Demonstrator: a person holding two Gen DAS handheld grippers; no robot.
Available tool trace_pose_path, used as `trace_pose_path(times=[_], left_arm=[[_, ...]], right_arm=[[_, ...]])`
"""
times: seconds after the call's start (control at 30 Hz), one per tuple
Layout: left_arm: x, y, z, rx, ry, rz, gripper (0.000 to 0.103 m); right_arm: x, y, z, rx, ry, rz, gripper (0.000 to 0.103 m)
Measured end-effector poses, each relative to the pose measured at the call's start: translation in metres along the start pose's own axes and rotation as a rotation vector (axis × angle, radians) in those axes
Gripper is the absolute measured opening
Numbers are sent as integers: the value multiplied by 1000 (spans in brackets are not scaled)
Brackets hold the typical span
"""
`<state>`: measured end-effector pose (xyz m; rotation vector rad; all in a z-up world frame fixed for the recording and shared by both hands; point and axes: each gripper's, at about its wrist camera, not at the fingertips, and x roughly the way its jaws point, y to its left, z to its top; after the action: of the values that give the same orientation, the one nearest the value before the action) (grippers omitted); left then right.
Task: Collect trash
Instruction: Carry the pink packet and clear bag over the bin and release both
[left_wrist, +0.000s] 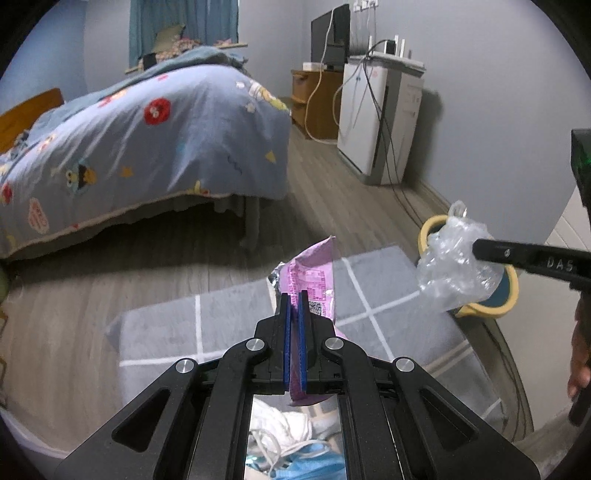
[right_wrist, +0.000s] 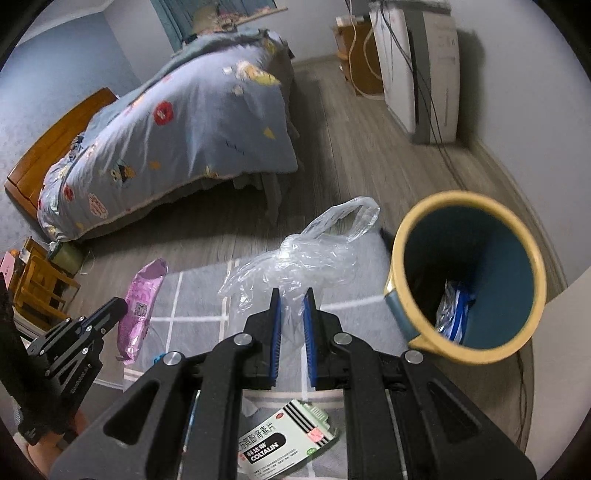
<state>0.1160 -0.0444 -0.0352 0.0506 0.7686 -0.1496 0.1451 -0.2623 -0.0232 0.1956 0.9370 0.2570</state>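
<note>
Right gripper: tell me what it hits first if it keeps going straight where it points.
Probably the grey rug just left of the bin; the right gripper, shut on the plastic bag, points steeply down, though depth is unclear.

Both grippers are matte black linkages: the left gripper (left_wrist: 294, 295) and the right gripper (right_wrist: 293, 293) each carry ribbed blue pads (right_wrist: 275, 332) on their jaws, round silver pivot screws (left_wrist: 257, 344), and triangular cut-outs in the outer arms.
</note>
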Motion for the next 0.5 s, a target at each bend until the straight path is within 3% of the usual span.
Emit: trace_pose_path(times=[0.23, 0.5], left_arm=[[-11, -7, 7, 19, -42, -1, 4], [-12, -18, 12, 24, -43, -14, 4]], right_arm=[[-37, -4, 20, -42, -88, -8, 11], [-57, -11, 33, -80, -128, -24, 11]])
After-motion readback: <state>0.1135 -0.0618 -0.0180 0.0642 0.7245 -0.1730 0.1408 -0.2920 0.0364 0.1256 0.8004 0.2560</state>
